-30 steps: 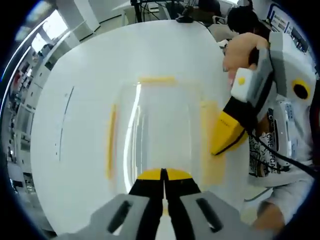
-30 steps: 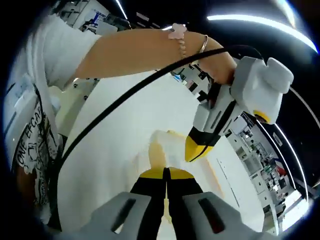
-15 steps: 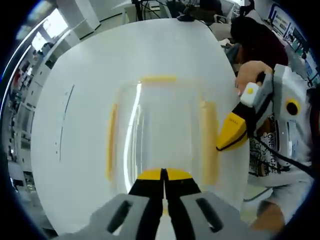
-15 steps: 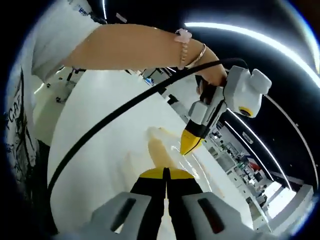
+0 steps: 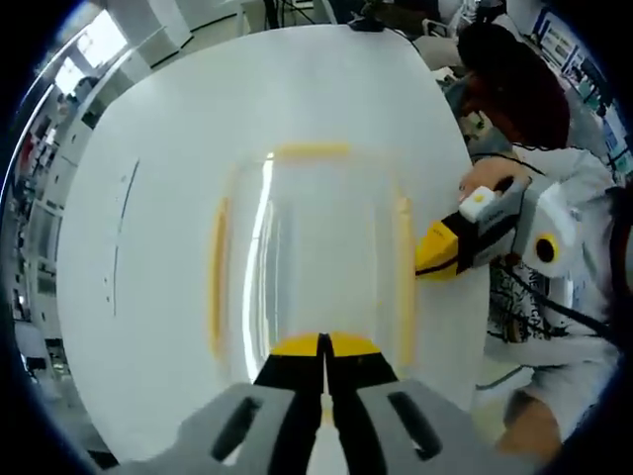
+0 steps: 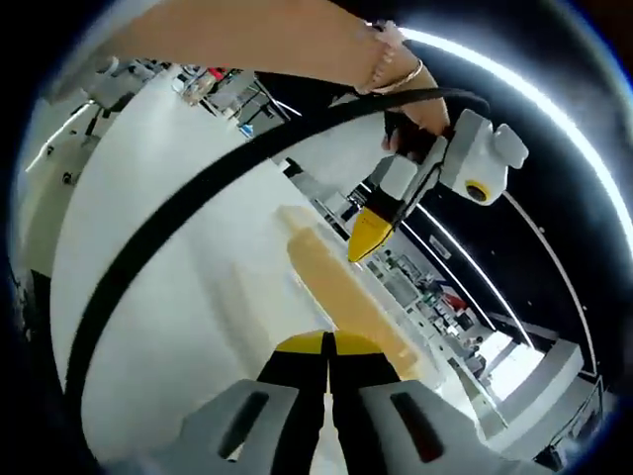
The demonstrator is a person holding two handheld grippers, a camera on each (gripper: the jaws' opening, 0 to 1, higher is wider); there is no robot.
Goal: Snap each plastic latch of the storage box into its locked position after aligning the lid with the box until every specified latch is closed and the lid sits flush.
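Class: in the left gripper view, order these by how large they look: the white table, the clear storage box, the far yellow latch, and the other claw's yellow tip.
1. White table
2. Clear storage box
3. Far yellow latch and the right claw's yellow tip: they look alike, and fisheye distortion and differing nearness make ranking unsure.

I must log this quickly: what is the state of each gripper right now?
Left gripper: shut, holding nothing, its tips at the near yellow latch of the storage box.
Right gripper: shut, holding nothing, at the long side latch.
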